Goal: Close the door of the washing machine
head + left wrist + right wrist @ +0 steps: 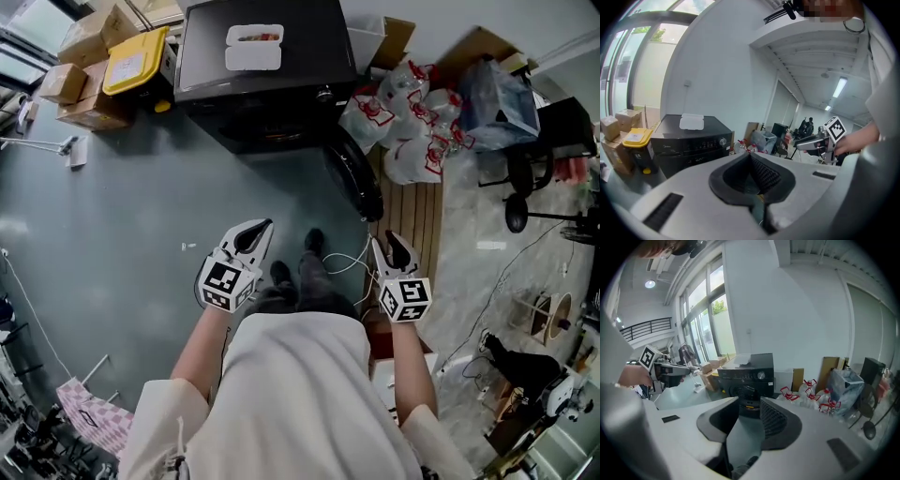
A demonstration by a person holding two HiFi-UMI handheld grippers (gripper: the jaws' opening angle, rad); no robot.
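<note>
Black machine (pixel 253 75): stood against the far wall, straight ahead of both grippers and well apart from them; bore a white tray (pixel 254 47) on top.
Door (pixel 354 178): hung open off the machine's right front edge, angled out toward the person; touched by neither gripper.
Open room: lay as bare grey floor (pixel 112 206), from the feet (pixel 281 274) up to the machine front and wide to the left.
Left edge: was lined by boxes (pixel 89 42) and a yellow bin (pixel 136 61) just beside the machine.
Right edge: was crowded by jugs (pixel 408 122) with red tops close behind the door, with wood slats (pixel 412 211) running back from them and a white cable (pixel 349 262) looping near the feet.
Left gripper (pixel 262 227): was held out ahead of the body on the left, pointed forward and somewhat down; jaws closed tip to tip, nothing between them.
Right gripper (pixel 387 246): was held out on the right above the near end of the slats, pointed forward and down, nearer the door than the left one; jaws stood wide apart and empty, the machine front showing through the gap.
Forearms (pixel 202 352): reached forward on either side of the body, roughly level with each other.
</note>
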